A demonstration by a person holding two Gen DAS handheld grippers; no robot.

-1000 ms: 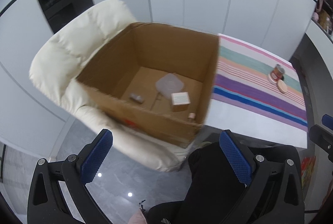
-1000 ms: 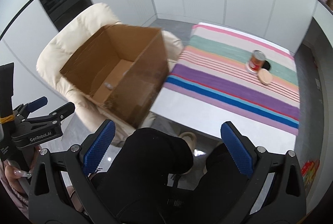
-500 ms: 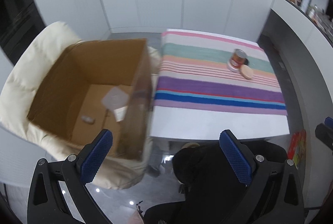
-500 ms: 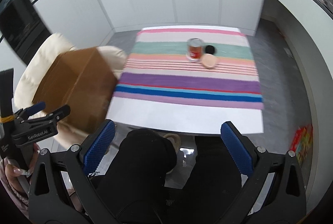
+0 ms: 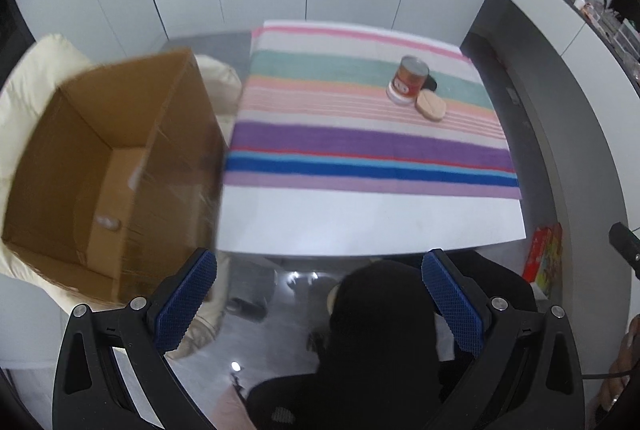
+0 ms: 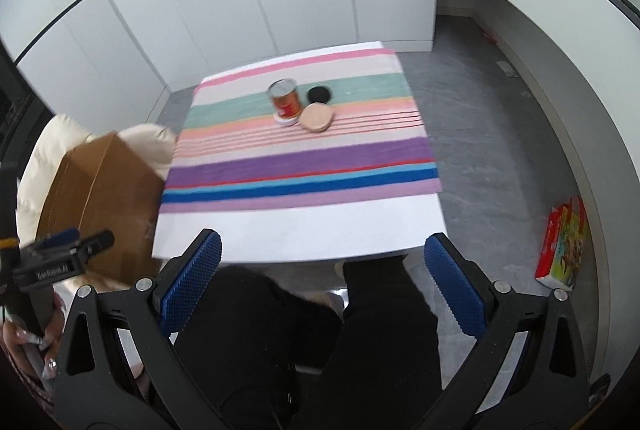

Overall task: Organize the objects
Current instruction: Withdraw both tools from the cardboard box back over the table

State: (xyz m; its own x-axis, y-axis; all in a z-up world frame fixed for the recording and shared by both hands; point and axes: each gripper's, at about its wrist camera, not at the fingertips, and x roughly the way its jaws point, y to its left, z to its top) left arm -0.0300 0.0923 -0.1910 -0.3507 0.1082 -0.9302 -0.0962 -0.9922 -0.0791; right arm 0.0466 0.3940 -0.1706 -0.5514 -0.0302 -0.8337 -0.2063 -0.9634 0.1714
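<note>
A red can (image 5: 409, 79) (image 6: 285, 99) stands on a small white lid on the striped cloth (image 5: 360, 146) (image 6: 304, 166) of a white table. A round tan disc (image 5: 431, 105) (image 6: 317, 117) lies beside it, and a black round thing (image 6: 319, 94) lies behind. An open cardboard box (image 5: 108, 166) (image 6: 100, 198) sits on a cream armchair (image 5: 24, 78) left of the table, with small items inside. My left gripper (image 5: 320, 298) and right gripper (image 6: 322, 282) are both open and empty, held over my lap, short of the table's near edge.
White cabinet walls stand behind the table. A curved counter (image 6: 560, 2) with clutter runs along the right. A colourful box (image 6: 562, 244) (image 5: 544, 258) lies on the grey floor right of the table. My black-clad legs (image 6: 304, 350) are below the grippers.
Both views have swung right, from the box on the armchair toward the table. The can and disc now sit nearer the middle. Both grippers stay open.
</note>
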